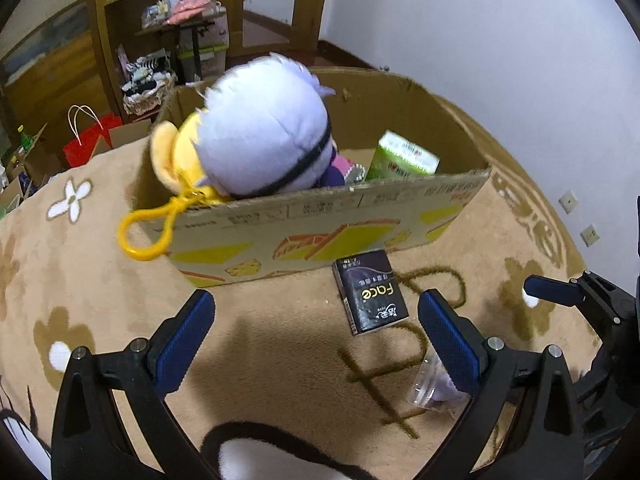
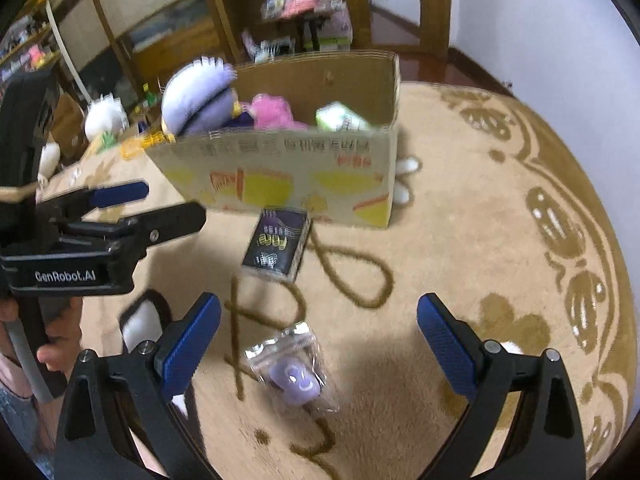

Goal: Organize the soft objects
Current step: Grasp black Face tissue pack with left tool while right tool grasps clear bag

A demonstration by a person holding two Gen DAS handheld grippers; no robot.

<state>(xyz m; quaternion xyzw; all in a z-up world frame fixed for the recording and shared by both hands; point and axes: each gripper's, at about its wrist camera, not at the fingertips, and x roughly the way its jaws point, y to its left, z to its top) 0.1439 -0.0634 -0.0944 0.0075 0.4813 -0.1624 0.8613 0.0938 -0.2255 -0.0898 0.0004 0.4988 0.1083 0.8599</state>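
Observation:
A cardboard box (image 1: pixel 328 220) stands on the beige rug and also shows in the right wrist view (image 2: pixel 280 164). A lilac plush doll (image 1: pixel 264 136) with a yellow clip (image 1: pixel 140 236) sits in its left end (image 2: pixel 196 96), beside a pink plush (image 2: pixel 272 110) and a green tissue pack (image 1: pixel 400 158). A dark "Face" tissue pack (image 1: pixel 370 292) lies on the rug in front of the box. A small purple toy in a clear bag (image 2: pixel 294 372) lies between my right fingers. My left gripper (image 1: pixel 316 328) is open and empty. My right gripper (image 2: pixel 318 332) is open and empty.
The beige flower-patterned rug (image 2: pixel 480 240) covers the floor. Wooden shelves with clutter (image 1: pixel 160 20) stand behind the box. A red paper bag (image 1: pixel 86 144) and white plush toys (image 2: pixel 104 116) sit at the far left. A white wall (image 1: pixel 500 40) is at right.

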